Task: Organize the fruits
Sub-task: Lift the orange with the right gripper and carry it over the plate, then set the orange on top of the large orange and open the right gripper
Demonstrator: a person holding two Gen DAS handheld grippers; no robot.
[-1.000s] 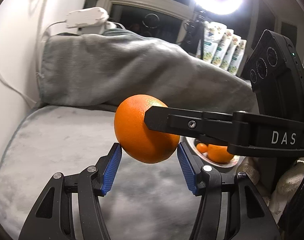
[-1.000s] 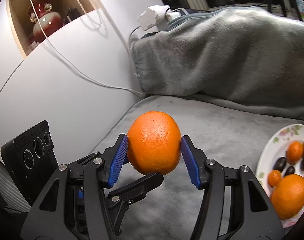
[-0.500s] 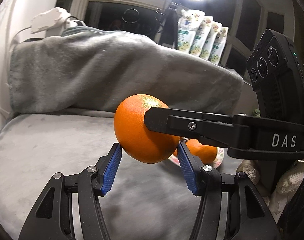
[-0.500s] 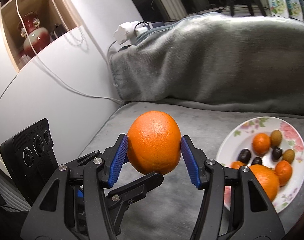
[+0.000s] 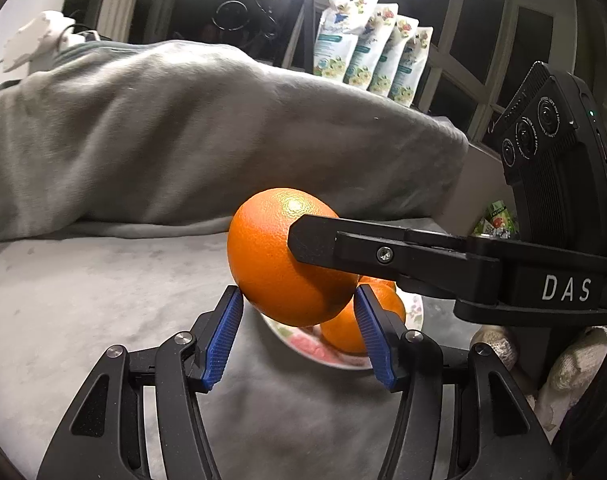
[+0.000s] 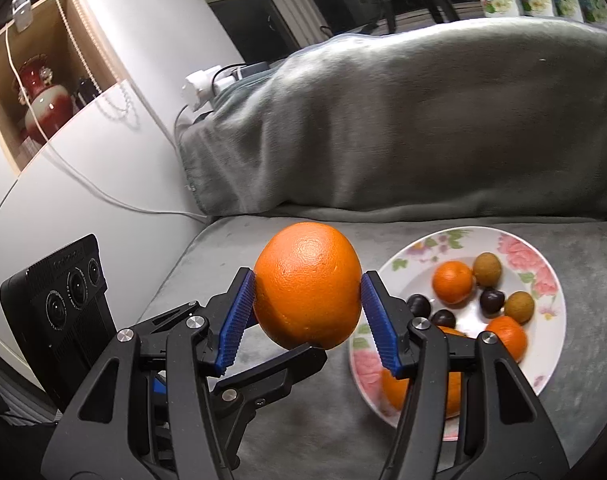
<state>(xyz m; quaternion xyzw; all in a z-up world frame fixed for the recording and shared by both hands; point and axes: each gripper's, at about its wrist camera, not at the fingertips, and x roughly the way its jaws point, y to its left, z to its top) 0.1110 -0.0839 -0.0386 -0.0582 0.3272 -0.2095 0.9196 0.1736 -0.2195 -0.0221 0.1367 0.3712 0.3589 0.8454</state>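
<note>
Right wrist view: right claw (image 6: pixel 307 312) squeezes the big orange (image 6: pixel 307 284); the plate (image 6: pixel 543 276) already holds fruit, orange not yet there.

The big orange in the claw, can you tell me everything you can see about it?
The big orange is round, bright orange, with dimpled, shiny peel. The right claw squeezes it between two ribbed blue pads, one on each side, holding it in the air above the grey cloth. The left claw sits open just under it; whether those pads touch it is unclear. The flowered plate of fruit lies just beyond.
</note>
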